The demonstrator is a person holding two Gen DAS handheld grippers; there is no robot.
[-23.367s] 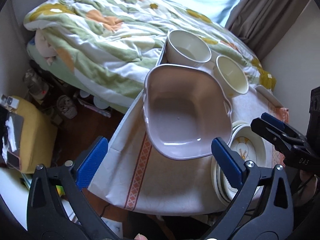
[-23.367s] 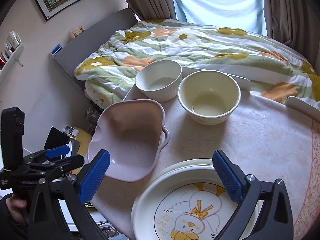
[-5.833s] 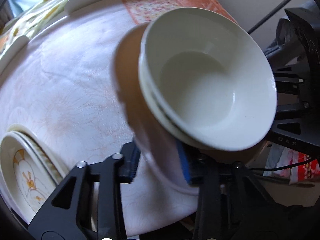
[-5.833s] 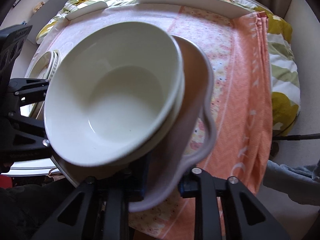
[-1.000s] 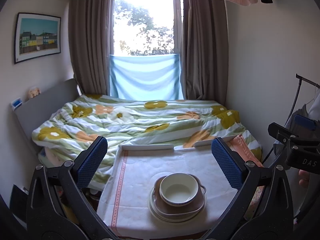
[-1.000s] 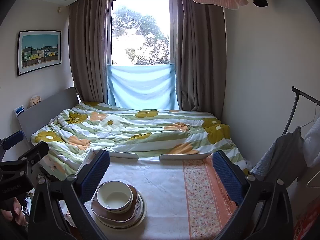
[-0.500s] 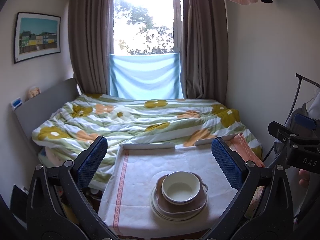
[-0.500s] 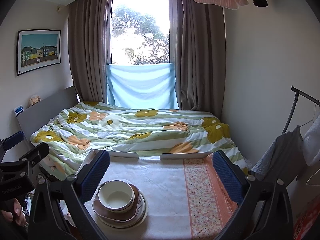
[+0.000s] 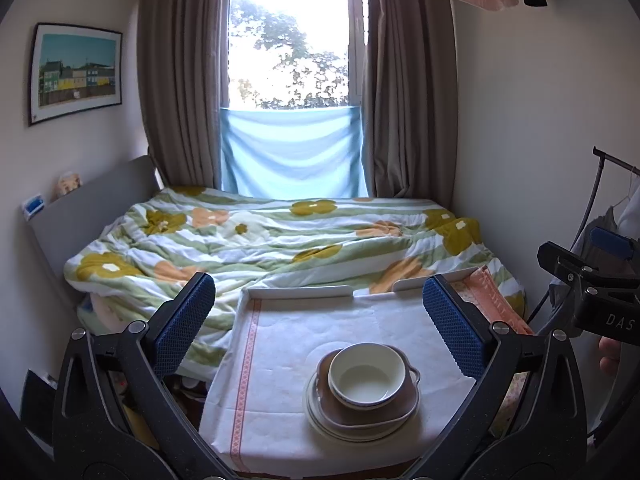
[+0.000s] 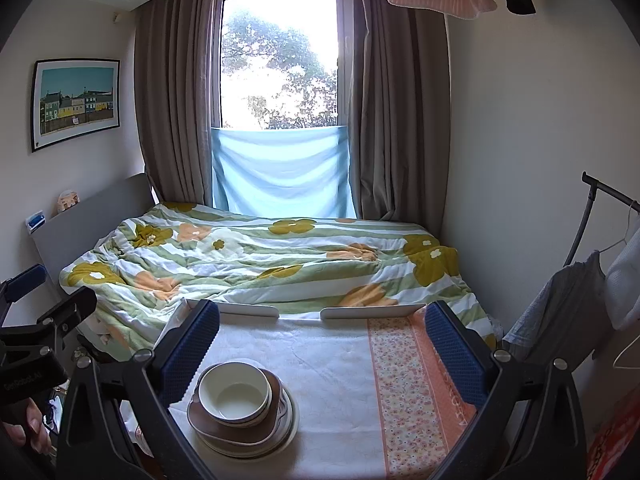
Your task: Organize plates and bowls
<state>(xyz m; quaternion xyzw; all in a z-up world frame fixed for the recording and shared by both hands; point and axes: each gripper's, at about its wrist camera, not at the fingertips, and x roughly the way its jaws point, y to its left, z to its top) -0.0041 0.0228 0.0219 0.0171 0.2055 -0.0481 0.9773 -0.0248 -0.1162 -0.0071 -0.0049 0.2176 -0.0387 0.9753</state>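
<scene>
both grippers have pulled back and up from the table (image 9: 280, 360) and hang spread wide and empty: the left gripper (image 9: 316, 320) and the right gripper (image 10: 322, 350). a moment ago they were slightly farther back. the bowls (image 9: 366, 376) sit nested in a brown dish (image 9: 404, 410) on the plates (image 9: 320, 420), one stack near the table's front edge, left of the orange cloth (image 10: 416, 392). the sorting looks finished. "das" reads on the right gripper's body; the cloth's lettering is unreadable.
</scene>
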